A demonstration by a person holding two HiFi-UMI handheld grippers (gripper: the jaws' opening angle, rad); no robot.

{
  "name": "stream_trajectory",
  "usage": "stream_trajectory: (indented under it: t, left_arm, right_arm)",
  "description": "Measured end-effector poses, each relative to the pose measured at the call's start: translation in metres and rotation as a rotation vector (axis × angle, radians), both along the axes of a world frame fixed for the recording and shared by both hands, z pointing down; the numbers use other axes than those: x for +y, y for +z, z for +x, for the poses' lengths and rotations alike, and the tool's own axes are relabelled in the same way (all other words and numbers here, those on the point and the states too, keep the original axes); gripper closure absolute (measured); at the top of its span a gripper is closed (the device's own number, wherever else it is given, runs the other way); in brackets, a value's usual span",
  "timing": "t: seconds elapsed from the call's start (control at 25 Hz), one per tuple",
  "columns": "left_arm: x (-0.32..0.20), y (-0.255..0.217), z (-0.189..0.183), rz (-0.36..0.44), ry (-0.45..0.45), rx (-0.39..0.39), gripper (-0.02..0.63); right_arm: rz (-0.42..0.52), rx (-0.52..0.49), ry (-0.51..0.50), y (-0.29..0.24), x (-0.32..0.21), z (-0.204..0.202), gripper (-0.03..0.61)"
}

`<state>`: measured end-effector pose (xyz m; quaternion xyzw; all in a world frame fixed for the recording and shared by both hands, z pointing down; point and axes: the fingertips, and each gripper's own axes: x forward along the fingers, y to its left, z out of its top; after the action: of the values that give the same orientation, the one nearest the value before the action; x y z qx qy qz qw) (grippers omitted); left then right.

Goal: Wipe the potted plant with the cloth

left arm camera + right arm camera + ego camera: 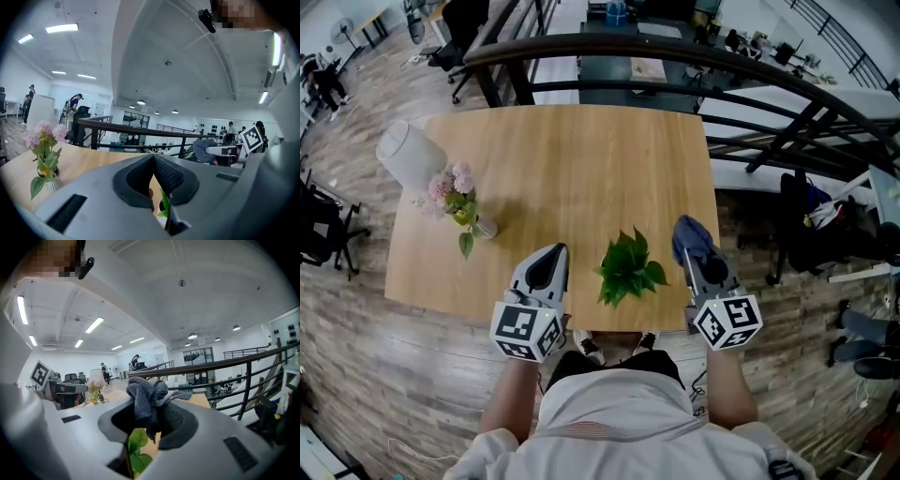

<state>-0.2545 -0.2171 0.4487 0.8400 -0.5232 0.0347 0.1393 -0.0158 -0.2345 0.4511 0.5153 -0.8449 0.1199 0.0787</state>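
Wooden table (581, 159) holds the potted plant (628, 267) near its front edge, between the left gripper (549, 255), closed and empty, and the right gripper (692, 251), which clamps the cloth (689, 232), apparently readied for wiping leaves

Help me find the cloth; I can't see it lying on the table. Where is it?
In the head view the cloth is bunched in the right gripper, just right of the potted plant by the table's near edge.
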Motion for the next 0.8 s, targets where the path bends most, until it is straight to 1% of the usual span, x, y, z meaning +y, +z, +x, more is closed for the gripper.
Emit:
stream_trajectory:
  t: [0.04, 0.12, 0.2, 0.32, 0.44, 0.48, 0.52, 0.64, 0.8]
  left_arm:
    - [-0.001, 0.006, 0.003, -0.025, 0.010, 0.001, 0.600]
    - [-0.002, 0.024, 0.011, -0.098, 0.041, 0.029, 0.598]
    - [-0.004, 0.050, 0.021, -0.197, 0.086, 0.074, 0.598]
    - [-0.007, 0.102, 0.029, -0.367, 0.135, 0.124, 0.587]
    - [-0.006, 0.149, 0.040, -0.531, 0.193, 0.193, 0.499]
    - [-0.006, 0.161, 0.043, -0.570, 0.205, 0.219, 0.486]
    - [-0.007, 0.170, 0.045, -0.596, 0.207, 0.236, 0.485]
    - [-0.015, 0.190, 0.049, -0.641, 0.205, 0.248, 0.485]
    - [-0.020, 0.201, 0.062, -0.698, 0.240, 0.297, 0.486]
  right_arm:
    - [-0.008, -0.002, -0.005, 0.002, 0.000, 0.002, 0.426]
    - [-0.027, -0.011, -0.020, 0.006, 0.000, 0.003, 0.426]
    - [-0.051, -0.029, -0.041, 0.012, -0.001, 0.003, 0.426]
    - [-0.080, -0.038, -0.072, 0.021, 0.001, -0.002, 0.426]
    - [-0.109, -0.035, -0.087, 0.032, 0.003, -0.005, 0.426]
    - [-0.120, -0.035, -0.091, 0.036, 0.004, -0.005, 0.426]
    - [-0.130, -0.035, -0.095, 0.040, 0.005, -0.006, 0.426]
    - [-0.156, -0.031, -0.101, 0.050, 0.008, -0.005, 0.426]
    - [-0.187, -0.041, -0.113, 0.059, 0.015, -0.008, 0.426]
